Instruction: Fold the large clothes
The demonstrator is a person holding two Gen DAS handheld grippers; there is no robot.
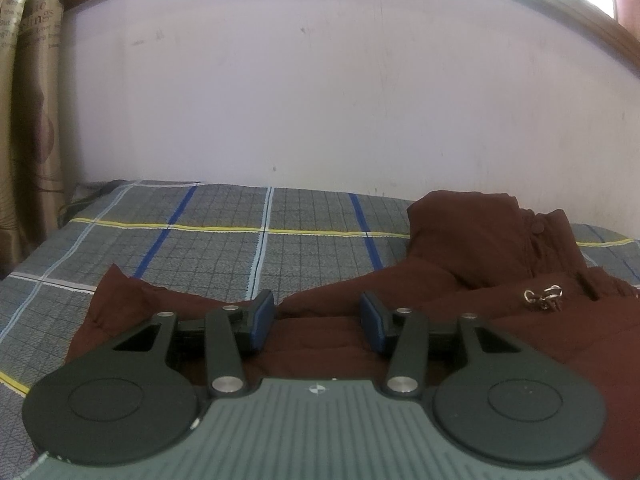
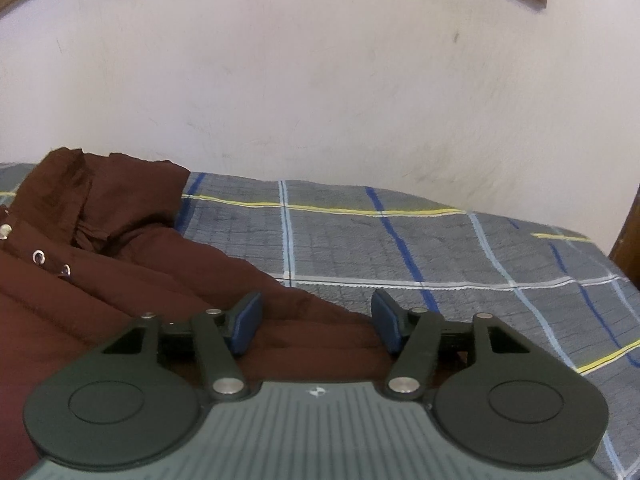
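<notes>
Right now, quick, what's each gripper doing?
Left gripper: open above the brown jacket, holding nothing.
Right gripper: open above the jacket's edge, holding nothing.

Each hand-held gripper point(image 1: 318, 320): ribbed grey-green body, black round discs, black linkage arms (silver rivets), blue pads point(image 1: 262, 318).

You have one maroon jacket point(image 1: 472, 240) on one checked bedspread point(image 1: 224, 240). You hold two grippers, the left gripper point(image 1: 318, 320) and the right gripper point(image 2: 316, 322), with two blue pads each. Count three metal snaps point(image 2: 39, 257) in the right view (the left shows one metal clasp point(image 1: 544, 298)). One curtain point(image 1: 34, 100) hangs at the left.
</notes>
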